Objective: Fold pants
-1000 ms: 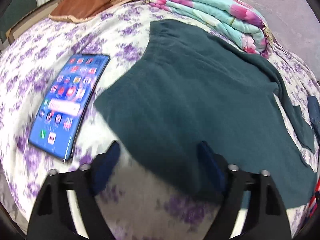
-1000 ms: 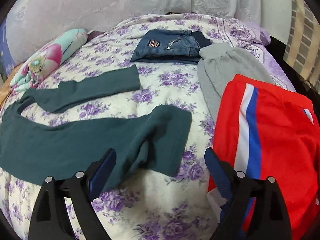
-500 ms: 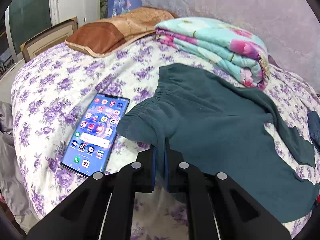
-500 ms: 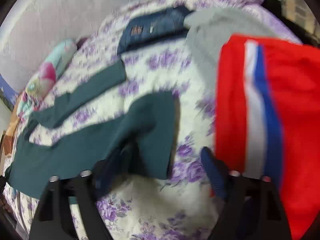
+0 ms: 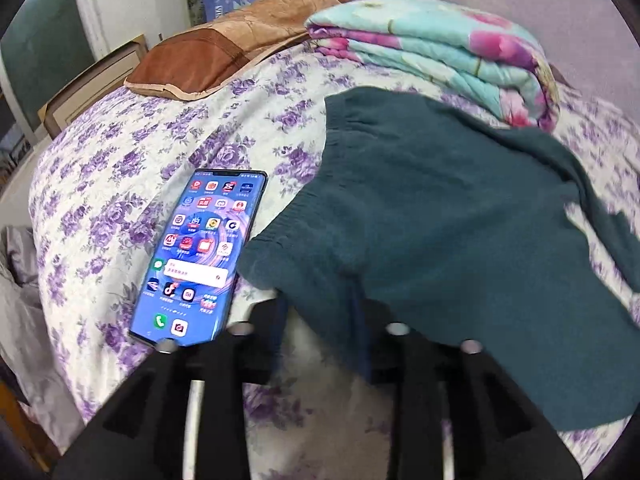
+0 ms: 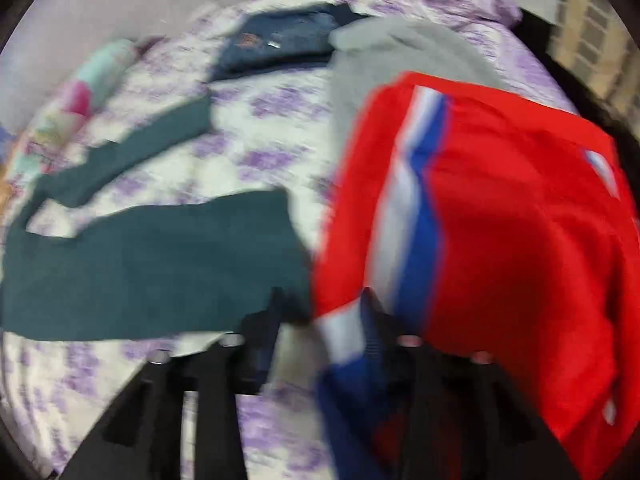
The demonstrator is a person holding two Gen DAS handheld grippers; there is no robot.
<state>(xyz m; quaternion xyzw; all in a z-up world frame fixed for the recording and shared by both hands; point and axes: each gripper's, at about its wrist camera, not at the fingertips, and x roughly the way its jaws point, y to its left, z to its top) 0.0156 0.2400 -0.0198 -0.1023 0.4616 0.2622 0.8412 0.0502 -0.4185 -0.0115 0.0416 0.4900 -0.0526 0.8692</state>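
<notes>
Dark teal pants lie spread on the flowered bed. In the left wrist view the waistband's near corner is bunched up and hangs between the fingers of my left gripper. Its jaws are opening and stand apart, with the cloth loose between them. The right wrist view is blurred. There the near pant leg ends right at my right gripper. Those jaws are closing, with the hem corner and the edge of a red garment between them, and no pad visibly presses. The far leg lies stretched out behind.
A lit phone lies on the sheet just left of the waistband. A folded floral quilt and a brown pillow sit at the back. Folded jeans and a grey garment lie beyond the red one.
The left gripper shut on the waistband corner and lifted it, then its jaws parted again. The right gripper swung right toward the leg end beside the red garment, its jaws narrowing.
</notes>
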